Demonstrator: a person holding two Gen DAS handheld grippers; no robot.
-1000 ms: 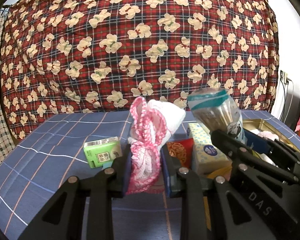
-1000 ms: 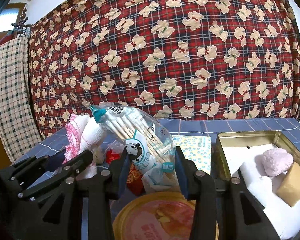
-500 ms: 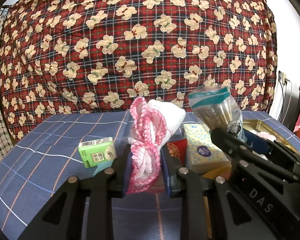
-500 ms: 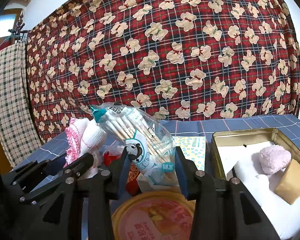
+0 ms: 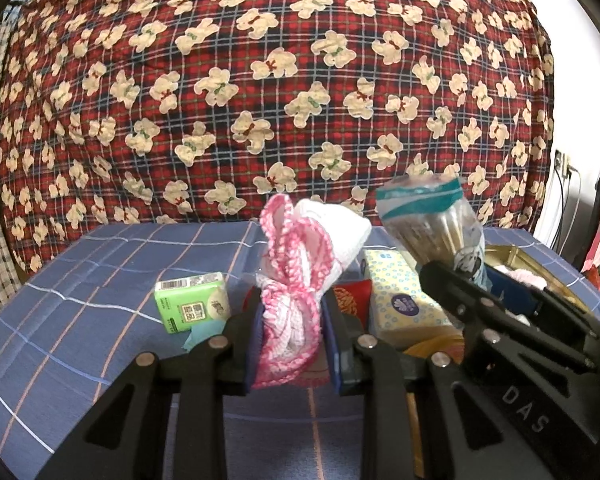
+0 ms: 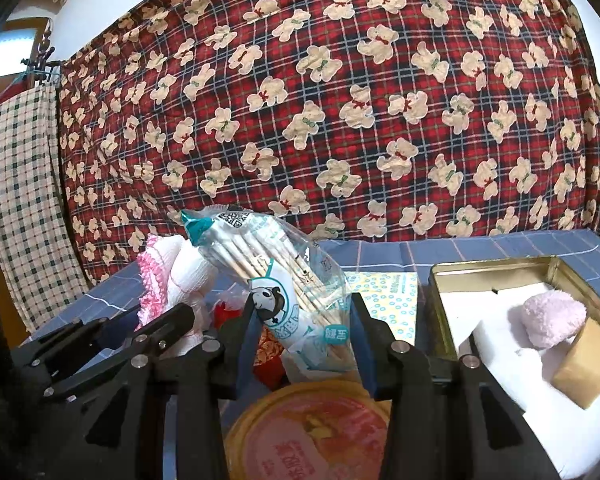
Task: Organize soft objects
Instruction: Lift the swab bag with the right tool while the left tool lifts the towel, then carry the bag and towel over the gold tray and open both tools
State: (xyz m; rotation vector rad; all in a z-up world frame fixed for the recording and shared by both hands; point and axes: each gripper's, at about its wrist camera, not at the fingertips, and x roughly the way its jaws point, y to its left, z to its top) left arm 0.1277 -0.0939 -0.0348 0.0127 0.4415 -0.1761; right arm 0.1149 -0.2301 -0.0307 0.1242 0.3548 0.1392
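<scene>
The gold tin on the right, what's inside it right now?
Inside the gold tin are white soft pads, a fluffy pink ball and a tan sponge block leaning on the ball. The tin's floor is covered, so anything underneath cannot be seen.

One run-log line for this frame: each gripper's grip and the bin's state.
left gripper: shut on pink-and-white crocheted cloth | right gripper: shut on clear bag of cotton swabs | gold metal tin: open, holds fluffy pink item

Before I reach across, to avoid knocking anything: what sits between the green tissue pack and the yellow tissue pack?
The left tool's pink-and-white knitted cloth, seen in the left wrist view.
</scene>
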